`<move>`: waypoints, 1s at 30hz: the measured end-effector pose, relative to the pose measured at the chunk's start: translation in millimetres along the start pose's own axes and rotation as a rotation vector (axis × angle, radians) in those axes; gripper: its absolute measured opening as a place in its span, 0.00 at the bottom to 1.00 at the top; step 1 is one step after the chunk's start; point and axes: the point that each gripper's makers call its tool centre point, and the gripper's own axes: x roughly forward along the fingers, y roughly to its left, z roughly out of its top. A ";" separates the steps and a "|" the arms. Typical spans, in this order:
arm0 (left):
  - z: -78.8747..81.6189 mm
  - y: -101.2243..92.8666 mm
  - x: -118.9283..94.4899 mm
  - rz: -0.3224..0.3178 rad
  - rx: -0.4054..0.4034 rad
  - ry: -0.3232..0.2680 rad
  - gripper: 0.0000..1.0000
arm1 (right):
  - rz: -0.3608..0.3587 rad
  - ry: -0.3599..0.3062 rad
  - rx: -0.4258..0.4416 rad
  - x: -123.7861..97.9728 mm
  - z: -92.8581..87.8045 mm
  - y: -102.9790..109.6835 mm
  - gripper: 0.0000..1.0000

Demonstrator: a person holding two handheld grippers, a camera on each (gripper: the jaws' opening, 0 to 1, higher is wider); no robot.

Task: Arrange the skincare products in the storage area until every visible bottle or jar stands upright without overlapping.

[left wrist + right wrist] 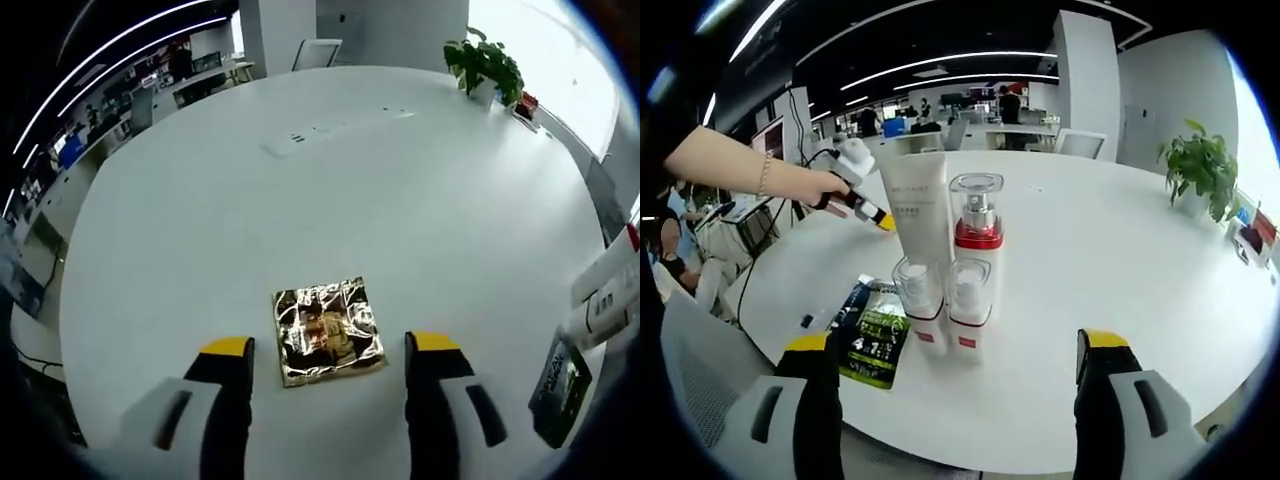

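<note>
In the left gripper view, the left gripper [330, 345] is hovering over a round white table [330, 190] with its yellow-tipped jaws standing wide apart and gripping nothing. Between the jaw tips, a little farther out, a crinkled gold foil sachet [328, 331] is lying flat on the tabletop. At the right edge of this view, white bottles [607, 295] are leaning into the picture, too cut off to tell exactly which ones, and a dark green packet [560, 385] is lying just near them. A potted plant [485, 65] is standing at the far right of the table, and a white power strip [335, 128] is lying across the far middle.

In the right gripper view, the right gripper [958, 352] is also holding its jaws wide, empty. Ahead of it the skincare products are standing upright in a tight cluster: a tall white tube [915, 205] at the far left, a red-collared pump bottle [977, 220] just beside it, and two small clear-capped bottles [920, 300] [968, 302] in front, near. The green packet [872, 335] is lying flat just left of them. Farther left, a person's hand [820, 187] is holding the other gripper [883, 222] with its yellow tip close to the tube.
</note>
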 end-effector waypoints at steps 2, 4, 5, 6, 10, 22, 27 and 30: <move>0.6 -1.6 -3.3 0.002 0.007 -0.003 0.59 | 0.002 0.001 0.000 0.5 -0.2 0.2 0.98; 1.9 -0.6 -2.7 0.001 0.030 -0.012 0.60 | 0.003 0.003 -0.003 0.9 -0.5 0.5 0.98; 1.5 -2.0 -2.9 -0.005 0.035 -0.012 0.57 | 0.002 0.003 -0.004 0.9 -0.6 0.6 0.98; 1.7 -4.0 -3.5 -0.012 0.047 -0.015 0.55 | 0.002 0.004 -0.004 1.0 -0.7 0.7 0.98; 9.2 -11.2 -0.5 -0.042 0.092 -0.021 0.42 | 0.001 0.003 -0.001 1.0 -0.4 0.4 0.98; 3.8 -13.5 -9.2 -0.056 0.114 -0.020 0.39 | -0.001 0.003 0.000 0.6 0.2 0.2 0.98; 9.6 -20.7 -25.8 -0.063 0.118 -0.052 0.39 | 0.004 0.002 0.000 0.9 0.4 0.7 0.98; 12.4 -12.4 -23.0 -0.064 0.141 -0.061 0.39 | 0.007 0.000 -0.002 0.9 0.7 1.3 0.98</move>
